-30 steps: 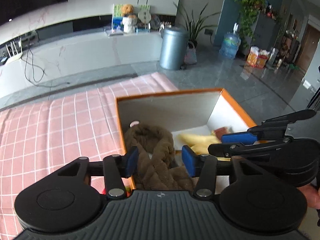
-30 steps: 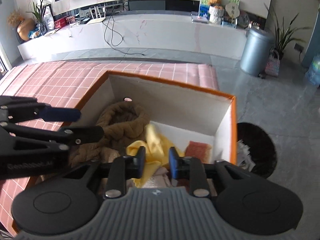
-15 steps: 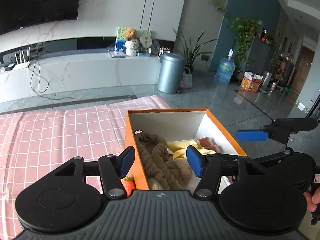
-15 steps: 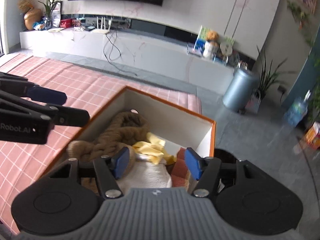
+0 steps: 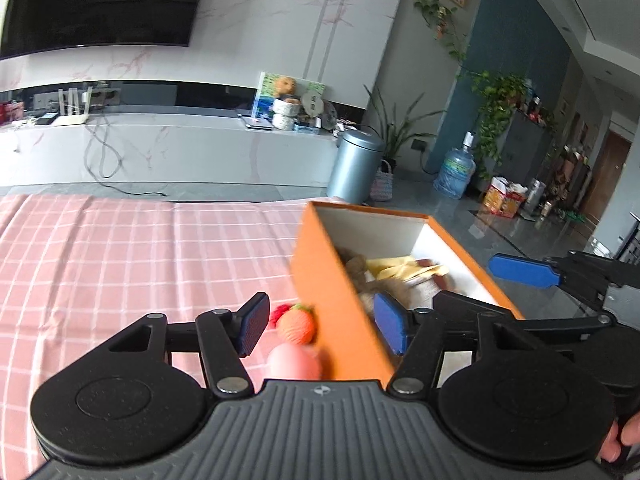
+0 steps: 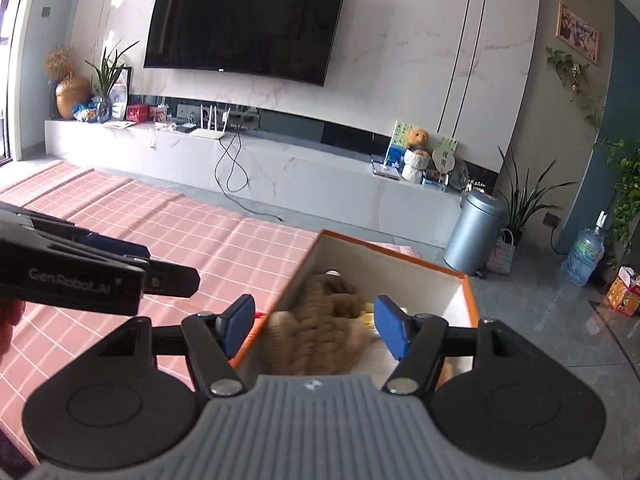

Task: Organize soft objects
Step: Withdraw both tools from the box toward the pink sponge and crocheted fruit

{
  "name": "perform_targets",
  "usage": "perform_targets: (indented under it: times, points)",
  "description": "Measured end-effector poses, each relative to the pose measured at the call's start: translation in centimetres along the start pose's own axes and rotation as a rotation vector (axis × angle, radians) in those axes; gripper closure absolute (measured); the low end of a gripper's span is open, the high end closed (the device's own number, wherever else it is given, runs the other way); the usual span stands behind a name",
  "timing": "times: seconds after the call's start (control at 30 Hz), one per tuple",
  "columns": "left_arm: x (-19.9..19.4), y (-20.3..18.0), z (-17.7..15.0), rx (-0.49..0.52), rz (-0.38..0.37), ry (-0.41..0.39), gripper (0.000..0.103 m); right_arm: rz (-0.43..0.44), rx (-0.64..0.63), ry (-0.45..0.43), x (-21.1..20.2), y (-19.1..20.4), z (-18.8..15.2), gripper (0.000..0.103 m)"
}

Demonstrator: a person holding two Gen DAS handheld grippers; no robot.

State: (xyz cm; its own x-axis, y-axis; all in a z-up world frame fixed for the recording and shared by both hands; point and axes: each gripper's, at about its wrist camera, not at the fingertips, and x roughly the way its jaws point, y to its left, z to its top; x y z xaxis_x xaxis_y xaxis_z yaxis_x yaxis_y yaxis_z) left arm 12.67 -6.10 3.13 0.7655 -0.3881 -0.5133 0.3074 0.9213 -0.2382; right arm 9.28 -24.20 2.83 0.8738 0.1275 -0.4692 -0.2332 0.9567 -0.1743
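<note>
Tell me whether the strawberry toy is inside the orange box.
No, the strawberry toy lies on the pink checked cloth outside the orange box.

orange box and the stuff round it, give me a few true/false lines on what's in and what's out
1. The brown knitted piece lies inside the orange box. True.
2. The strawberry toy is in the box. False: it sits on the pink checked cloth, just outside the box's left wall.
3. A yellow cloth lies in the box. True.
4. The left gripper is shut on the strawberry toy. False: its jaws stand apart and hold nothing.
5. The box has its lid on. False: its top is open.
</note>
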Motion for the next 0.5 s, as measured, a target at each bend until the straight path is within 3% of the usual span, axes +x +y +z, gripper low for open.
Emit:
perform_targets:
  times: [0.23, 0.37, 0.5]
  points:
    - [-2.1, 3.9, -2.8, -0.058, 0.077, -0.023, 0.036, -0.01, 0.005, -0.014, -0.7, 5.7, -1.7, 0.033]
    - [-2.7, 6.0, -4.3, -0.088, 0.135, -0.022, 0.039, 0.037, 0.003, 0.027, -0.4, 8.1, -2.8, 0.033]
    - [-2.8, 7.9, -5.3, -0.116, 0.122, 0.006, 0.039, 0.092, -0.077, 0.065, 0.6, 10.1, -3.4, 0.035]
